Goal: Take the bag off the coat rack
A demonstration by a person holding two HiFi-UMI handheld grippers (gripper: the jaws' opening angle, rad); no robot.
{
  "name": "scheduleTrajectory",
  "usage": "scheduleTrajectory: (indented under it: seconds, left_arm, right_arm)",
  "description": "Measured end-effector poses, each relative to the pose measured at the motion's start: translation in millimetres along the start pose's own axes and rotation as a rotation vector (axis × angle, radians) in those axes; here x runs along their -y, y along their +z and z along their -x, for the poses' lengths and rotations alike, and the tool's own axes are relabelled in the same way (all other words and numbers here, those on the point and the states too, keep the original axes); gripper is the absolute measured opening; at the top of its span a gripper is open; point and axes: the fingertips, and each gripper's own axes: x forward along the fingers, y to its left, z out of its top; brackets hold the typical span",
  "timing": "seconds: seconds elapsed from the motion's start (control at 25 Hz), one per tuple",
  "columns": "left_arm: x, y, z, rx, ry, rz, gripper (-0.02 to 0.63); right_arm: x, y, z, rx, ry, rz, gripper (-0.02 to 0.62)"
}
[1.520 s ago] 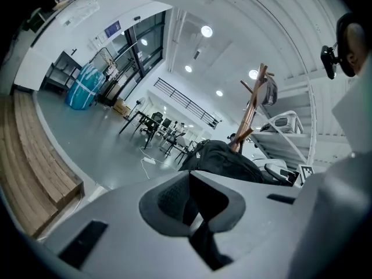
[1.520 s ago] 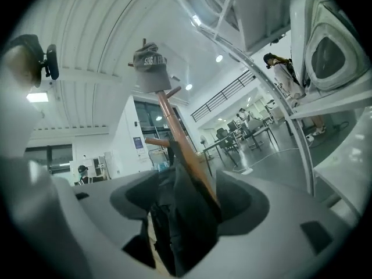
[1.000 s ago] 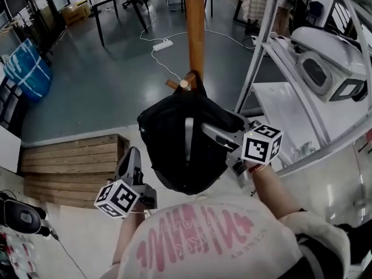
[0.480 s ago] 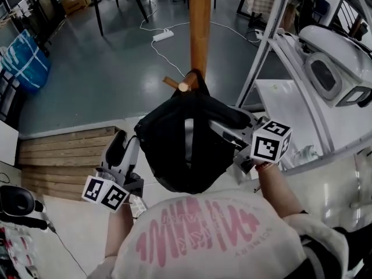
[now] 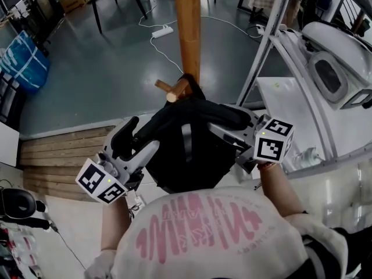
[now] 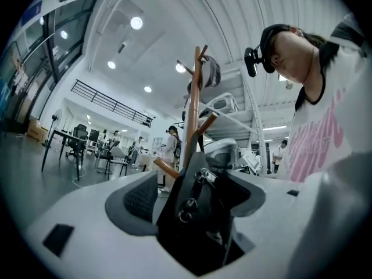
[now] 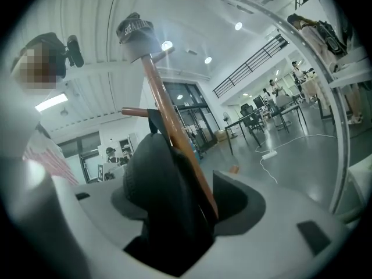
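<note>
Black fabric backpack (image 5: 186,156) on wooden coat rack (image 5: 187,28)
Looks soft and floppy, so take its flanks. My right gripper (image 5: 218,124), jaws just closing, pinches padding; my left gripper (image 5: 139,137), jaws just opening wide, straddles the zipper side.

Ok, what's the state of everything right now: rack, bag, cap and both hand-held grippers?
coat rack: upright.
bag: hanging by its loop on the rack's peg, not yet off.
cap: sitting on the rack's top.
left hand-held gripper: jaws just opened, open, bag's zippered side between them.
right hand-held gripper: jaws just closed in, clamped on the bag's top.
</note>
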Motion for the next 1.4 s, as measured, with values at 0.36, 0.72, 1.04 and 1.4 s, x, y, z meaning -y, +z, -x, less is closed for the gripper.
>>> scheduleTrajectory:
  seconds: [0.36, 0.72, 1.04, 1.4]
  left_arm:
    - [-5.8, -15.7, -31.1, -0.080, -0.007, -0.039, 0.305]
    - [-13.5, -29.7, -41.1, -0.161, 0.056, -0.081, 0.175]
    - [-4.8, -29.1, -38.4, -0.164, 0.090, -0.077, 0.135]
    - [2.6, -30.1, -36.7, -0.159, 0.090, -0.011, 0.114]
  right_arm:
    - [-2.7, -0.2, -3.1, -0.002, 0.035, -0.003, 0.296]
    - [-9.9, -6.9, -7.9, -0.030, 0.032, 0.044, 0.188]
    - [-12.3, -5.9, -4.9, -0.035, -0.021, 0.110, 0.135]
    - [-15.0, -5.0, 0.3, -0.053, -0.075, 0.140, 0.109]
